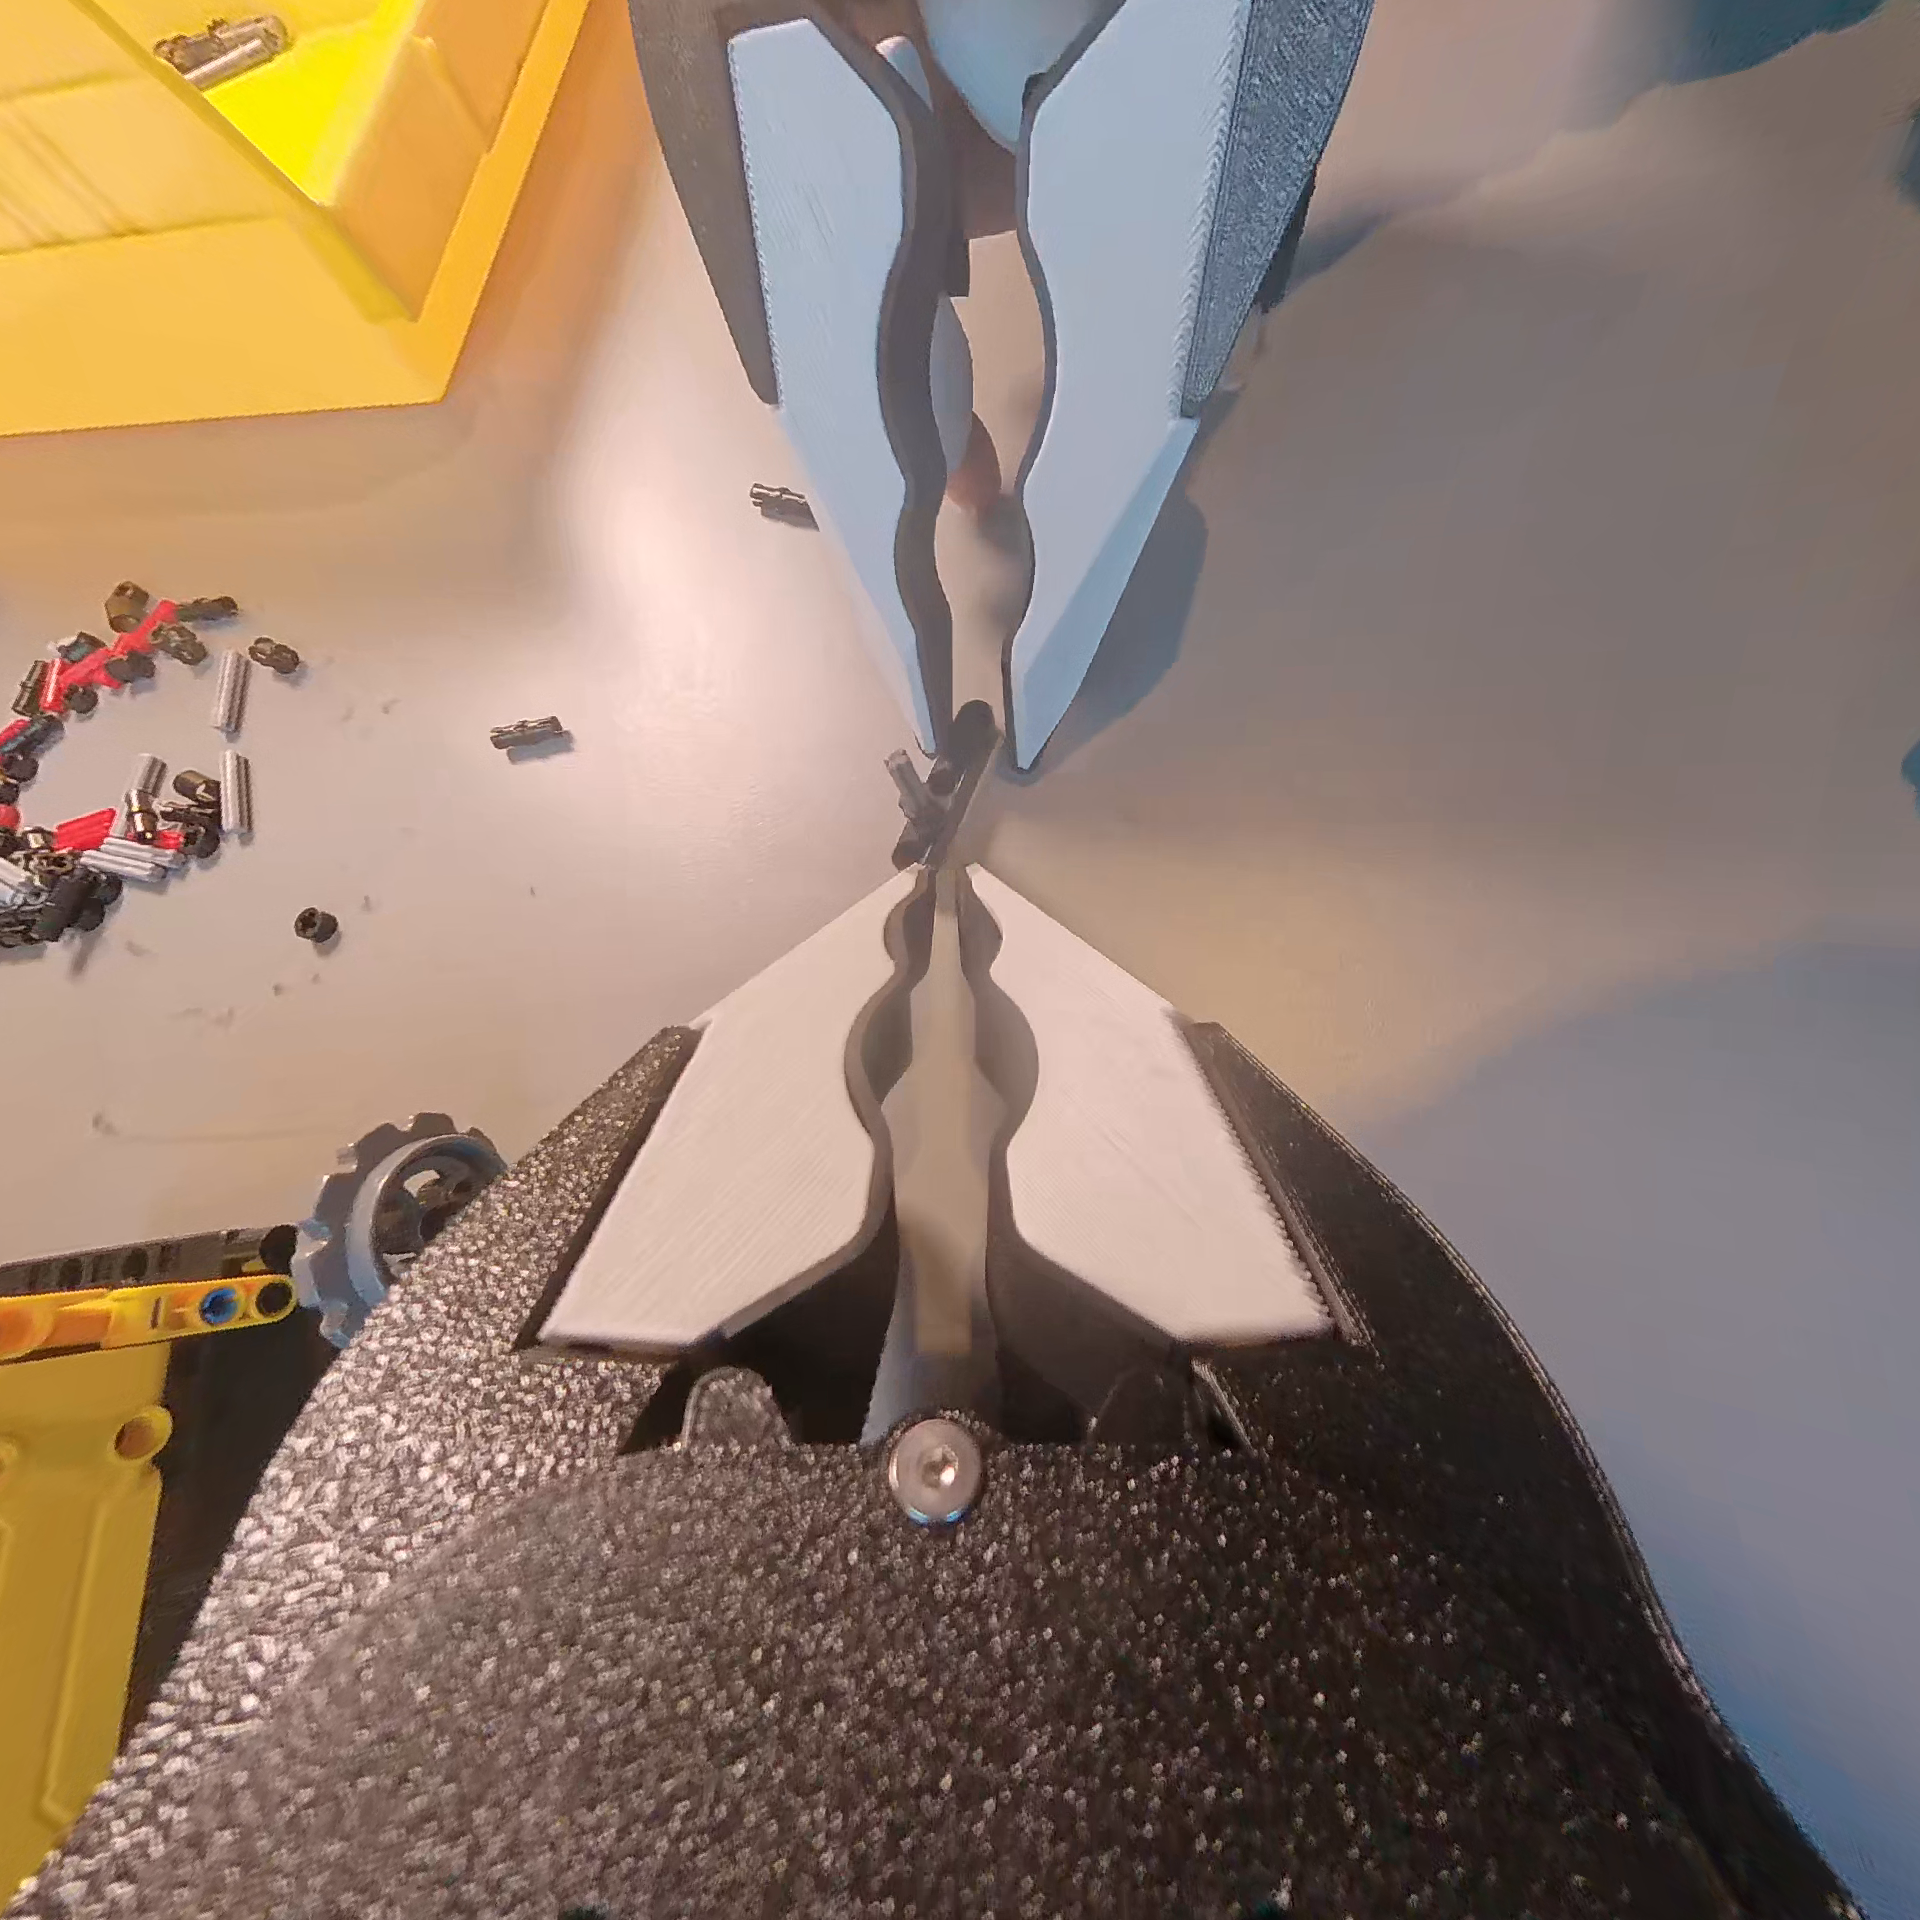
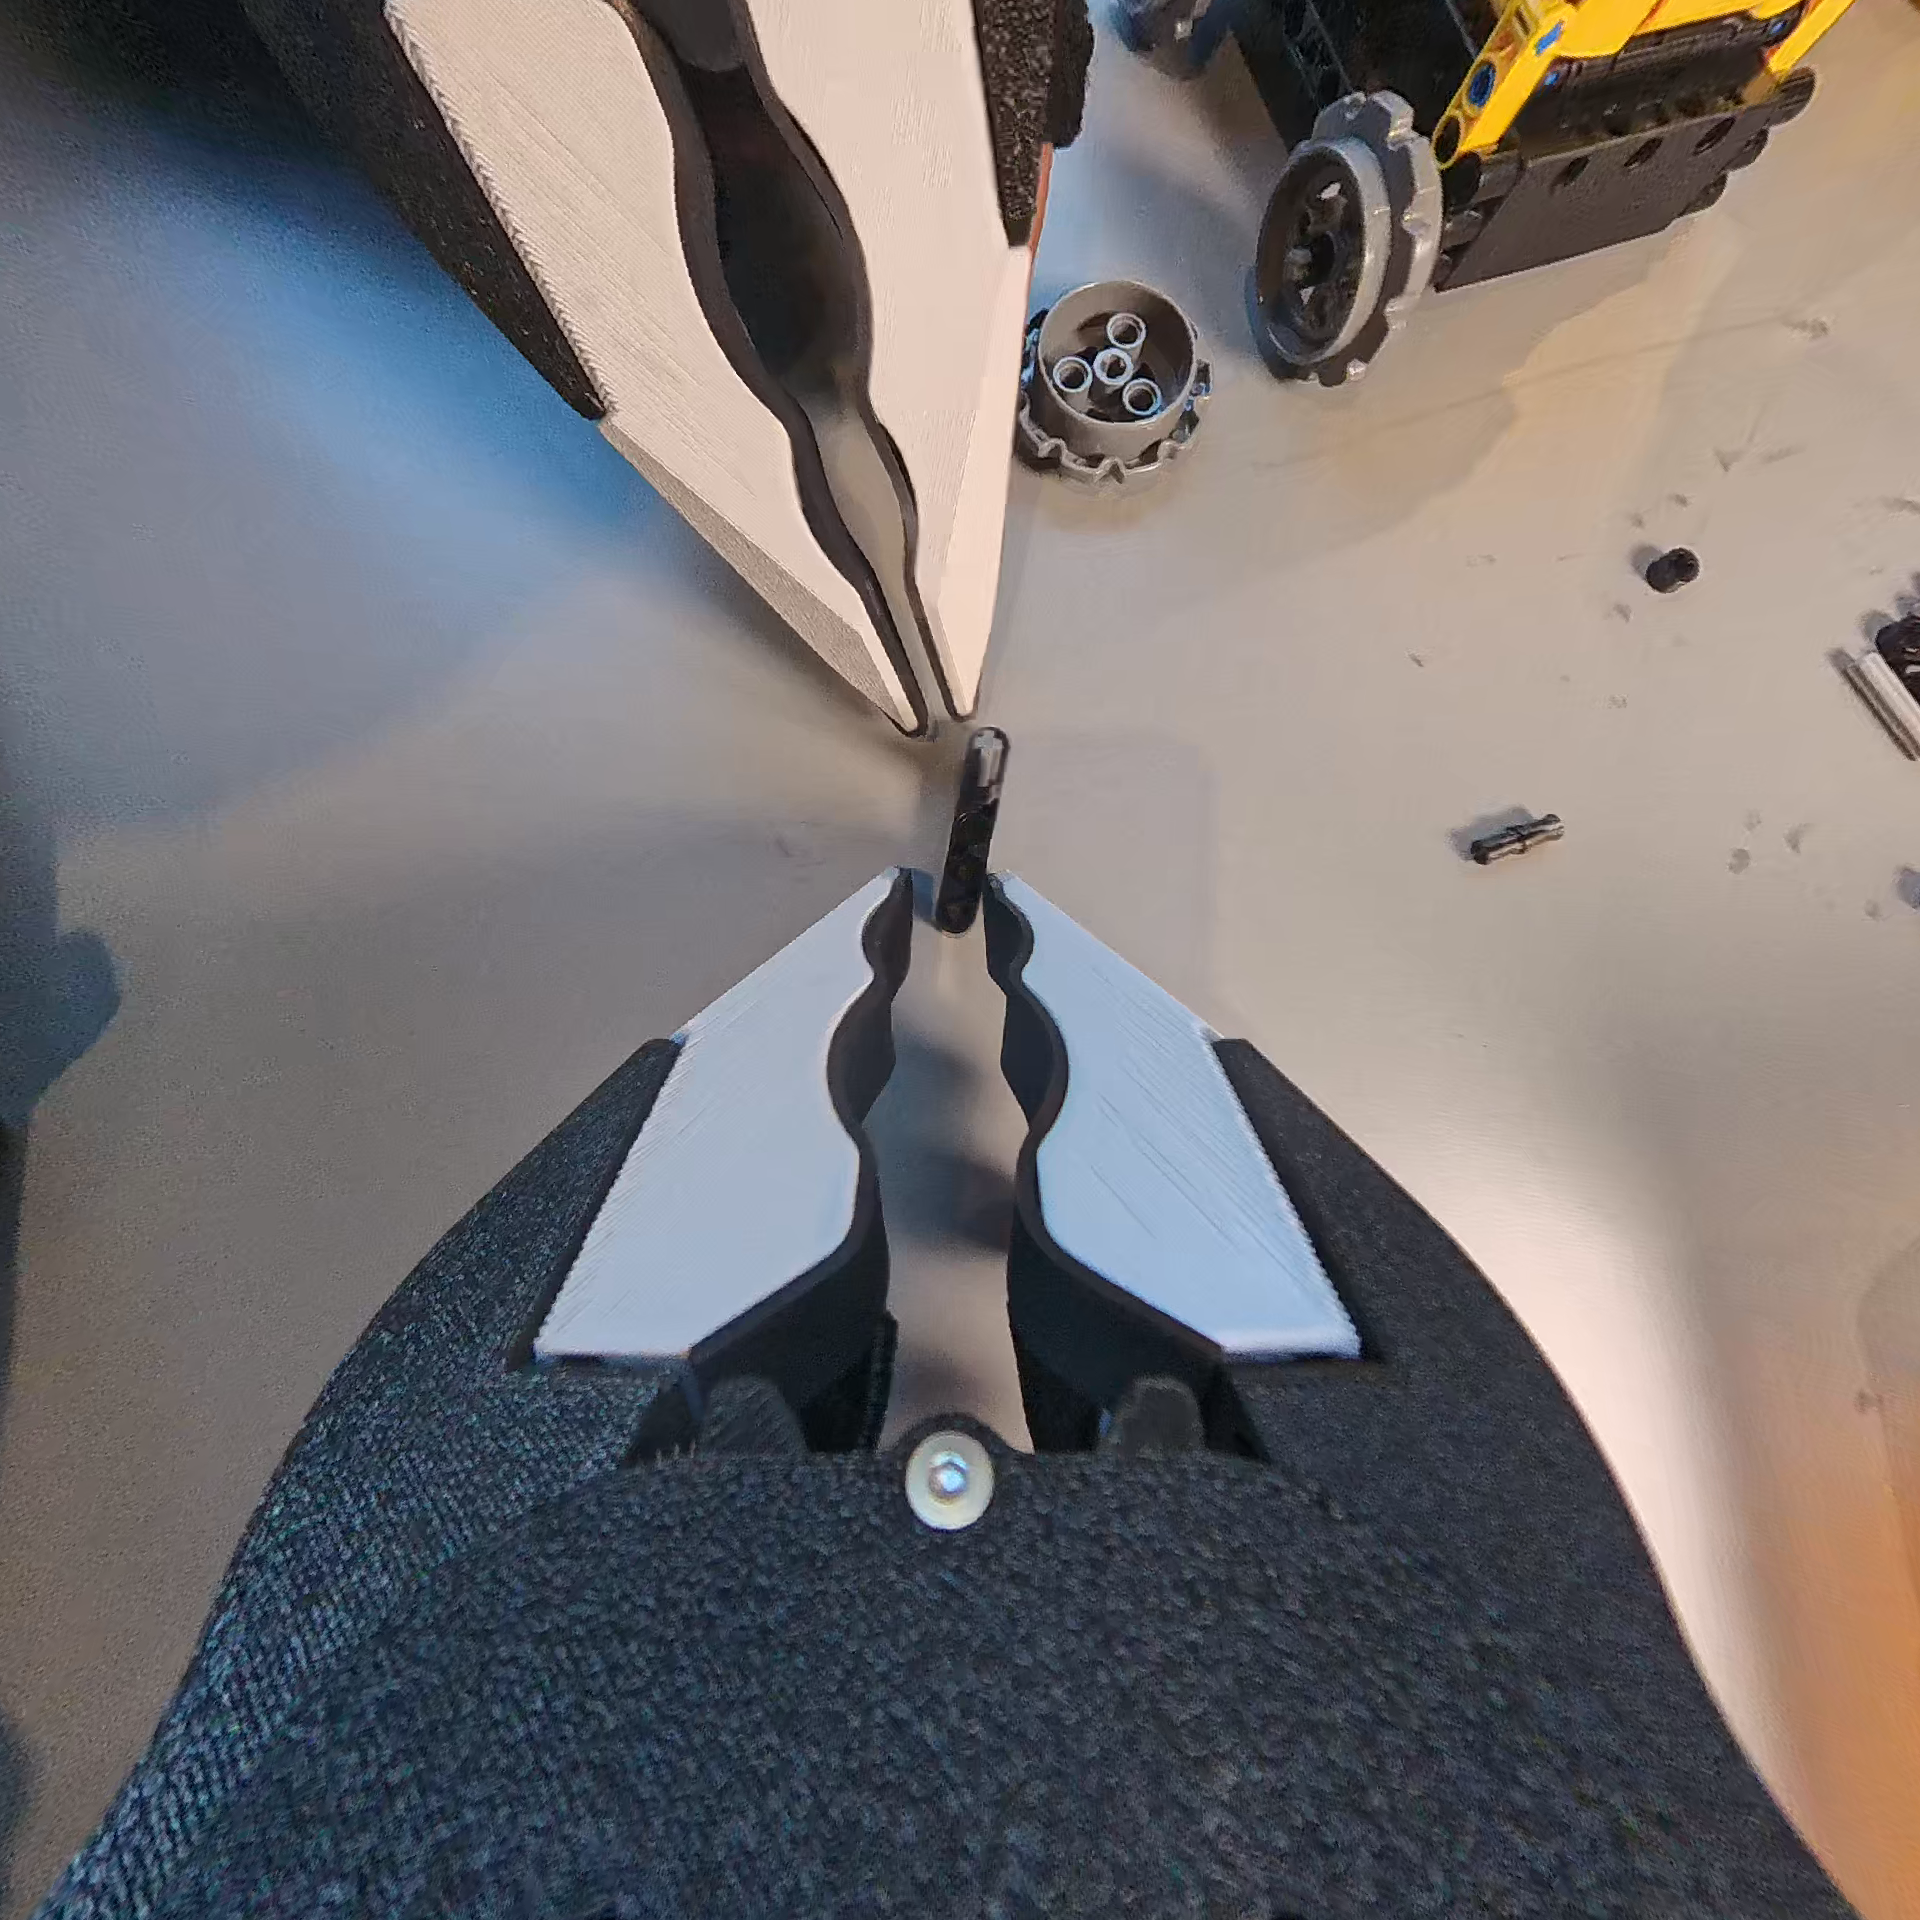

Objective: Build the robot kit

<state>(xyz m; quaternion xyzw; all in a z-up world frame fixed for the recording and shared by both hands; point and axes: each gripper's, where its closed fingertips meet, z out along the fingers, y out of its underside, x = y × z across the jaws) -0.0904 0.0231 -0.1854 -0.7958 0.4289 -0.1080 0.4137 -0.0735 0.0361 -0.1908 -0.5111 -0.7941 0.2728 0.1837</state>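
— Gripping anything?
— Pinching a small black connector piece (image 2: pixel 971 821) in the right tool (image 2: pixel 943 883), jaws narrow, clamping its near end. Struggling to tell whether resting on the surface (image 2: pixel 416 831) or hanging just above.
— Meeting something at the piece's other end?
— Facing the left tool (image 1: pixel 932 871), jaws pressed together on nothing, tips hovering just beside the piece; touching or not, failing to tell.
— Lying farther out from the piece?
— Seeing a loose black pin (image 2: pixel 1517 836) near it, a grey toothed hub (image 2: pixel 1117 390) beyond, then a yellow-and-black model (image 2: pixel 1558 135); well apart, a heap of small parts (image 1: pixel 104 769) and a yellow tray (image 1: pixel 208 208).
— Crowding the piece?
— Only those two tool tips.
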